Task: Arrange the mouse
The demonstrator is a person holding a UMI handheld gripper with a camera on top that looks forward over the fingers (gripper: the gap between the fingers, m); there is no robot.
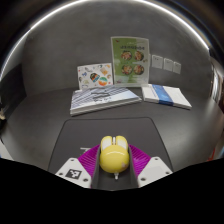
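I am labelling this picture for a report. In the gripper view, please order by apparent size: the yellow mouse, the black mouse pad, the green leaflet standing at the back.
1. black mouse pad
2. green leaflet
3. yellow mouse, between the hand-held gripper fingers

The mouse is nearest the camera, so it looks enlarged; it and the leaflet look nearly alike.

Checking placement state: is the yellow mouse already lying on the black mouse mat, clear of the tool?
No. The yellow mouse sits between the tool's purple pads, which press on both of its sides, at the near edge of the black mat.

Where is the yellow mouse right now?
The yellow mouse sits between the tongs, both pink pads pressing its sides, at the near edge of the black mouse mat, in front of the booklets.
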